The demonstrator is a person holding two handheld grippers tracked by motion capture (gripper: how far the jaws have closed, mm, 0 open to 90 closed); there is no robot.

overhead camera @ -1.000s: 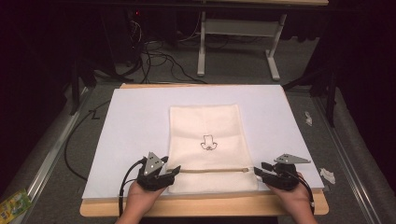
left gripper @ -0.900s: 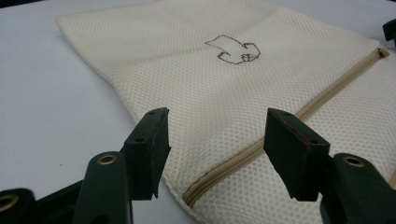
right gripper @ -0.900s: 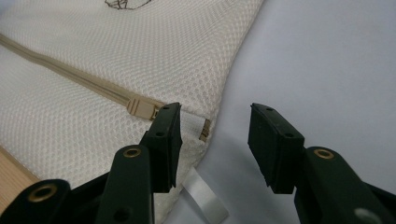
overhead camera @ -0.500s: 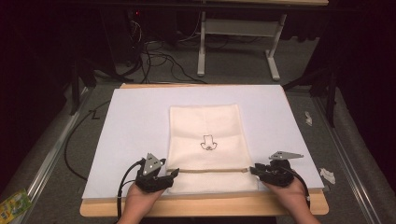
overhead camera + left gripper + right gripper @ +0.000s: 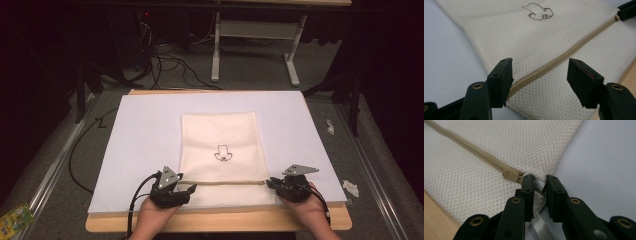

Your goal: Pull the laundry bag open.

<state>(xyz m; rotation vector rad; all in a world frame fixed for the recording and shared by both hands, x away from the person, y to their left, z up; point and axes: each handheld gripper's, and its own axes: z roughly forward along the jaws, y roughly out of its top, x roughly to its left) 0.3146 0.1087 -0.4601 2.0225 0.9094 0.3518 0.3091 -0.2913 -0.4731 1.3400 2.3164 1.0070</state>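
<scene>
The right gripper (image 5: pixel 539 181) pinches the mesh bag's (image 5: pixel 499 147) edge just beside the beige zipper slider (image 5: pixel 510 174).

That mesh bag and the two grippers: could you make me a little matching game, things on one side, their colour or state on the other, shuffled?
Things:
1. left gripper
2. right gripper
3. zipper
4. drawing on the bag

States:
A. tan, runs across the bag, slider at the right gripper's end
B. dark outline
C. jaws wide apart over the zipper's end
D. pinched on the bag's edge beside the slider

Pairs: 1-C, 2-D, 3-A, 4-B
</scene>
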